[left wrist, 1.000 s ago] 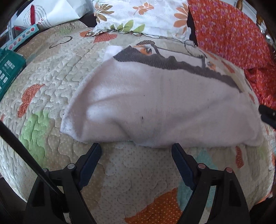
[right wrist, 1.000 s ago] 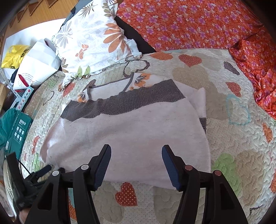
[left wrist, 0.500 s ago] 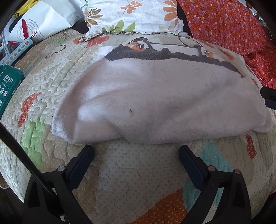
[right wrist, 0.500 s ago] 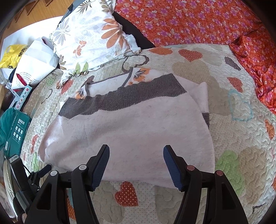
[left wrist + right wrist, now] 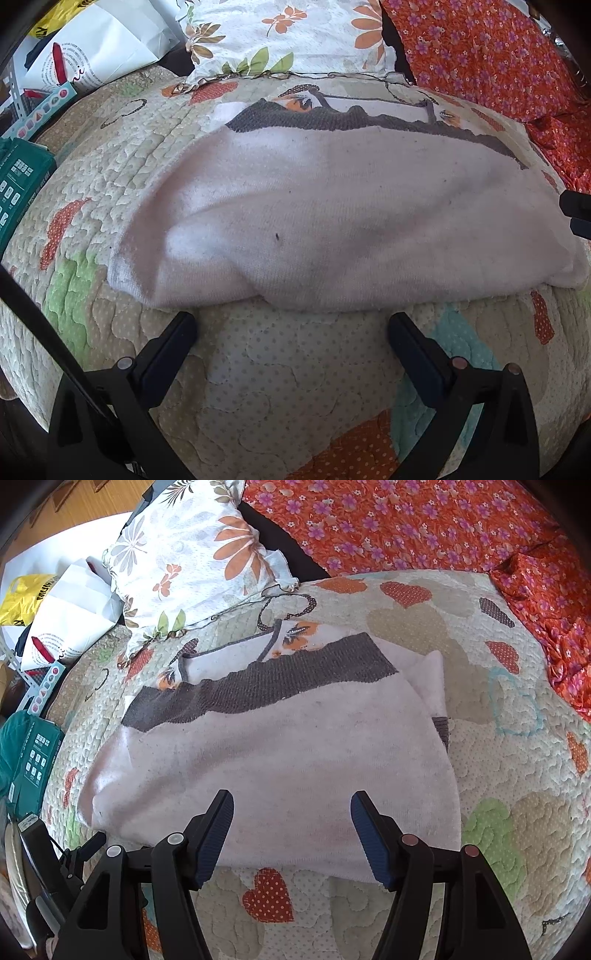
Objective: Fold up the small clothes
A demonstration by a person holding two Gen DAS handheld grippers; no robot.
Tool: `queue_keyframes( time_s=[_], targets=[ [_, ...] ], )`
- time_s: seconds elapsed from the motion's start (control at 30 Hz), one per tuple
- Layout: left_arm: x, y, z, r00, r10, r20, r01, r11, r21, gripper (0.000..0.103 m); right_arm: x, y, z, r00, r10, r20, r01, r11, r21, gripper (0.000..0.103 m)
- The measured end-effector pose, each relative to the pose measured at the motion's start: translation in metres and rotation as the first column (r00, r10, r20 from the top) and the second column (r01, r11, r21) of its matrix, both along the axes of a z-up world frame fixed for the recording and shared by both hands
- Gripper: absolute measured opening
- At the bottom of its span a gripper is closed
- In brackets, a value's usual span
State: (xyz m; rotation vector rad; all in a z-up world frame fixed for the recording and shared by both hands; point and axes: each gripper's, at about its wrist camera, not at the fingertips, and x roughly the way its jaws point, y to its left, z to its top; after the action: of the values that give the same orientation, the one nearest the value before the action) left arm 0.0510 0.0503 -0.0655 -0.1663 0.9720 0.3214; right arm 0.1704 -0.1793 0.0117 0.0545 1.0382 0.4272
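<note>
A small white garment with a grey knit band (image 5: 351, 221) lies folded over on the quilted bedspread (image 5: 280, 387); it also shows in the right wrist view (image 5: 280, 760). My left gripper (image 5: 291, 325) is open and empty, its fingertips just short of the garment's near fold edge. My right gripper (image 5: 291, 805) is open and empty, its fingertips over the garment's near edge. The left gripper shows at the lower left of the right wrist view (image 5: 85, 849). The right gripper shows at the right edge of the left wrist view (image 5: 578, 218).
A floral pillow (image 5: 195, 565) and an orange floral cloth (image 5: 424, 528) lie beyond the garment. A white paper bag (image 5: 92, 51) and a green box (image 5: 18, 184) sit at the left. The bed's edge drops off at the left.
Both grippers have stayed open. The left one has backed slightly and turned a little, so the garment sits more centred. The right one has barely moved.
</note>
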Motion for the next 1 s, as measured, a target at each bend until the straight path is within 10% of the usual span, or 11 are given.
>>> queue_keyframes(
  time_s=[0.7, 1.0],
  targets=[
    [0.003, 0.001, 0.004, 0.998, 0.023, -0.061, -0.027, 0.998, -0.060, 0.103, -0.003, 0.003, -0.004, 1.000, 0.011, -0.005, -0.011, 1.000, -0.006, 0.072],
    [-0.009, 0.022, 0.051, 0.990, 0.067, 0.126, -0.039, 0.978, -0.207, 0.089, -0.004, -0.012, 0.005, 1.000, -0.026, 0.012, 0.026, 1.000, 0.014, 0.072]
  ],
)
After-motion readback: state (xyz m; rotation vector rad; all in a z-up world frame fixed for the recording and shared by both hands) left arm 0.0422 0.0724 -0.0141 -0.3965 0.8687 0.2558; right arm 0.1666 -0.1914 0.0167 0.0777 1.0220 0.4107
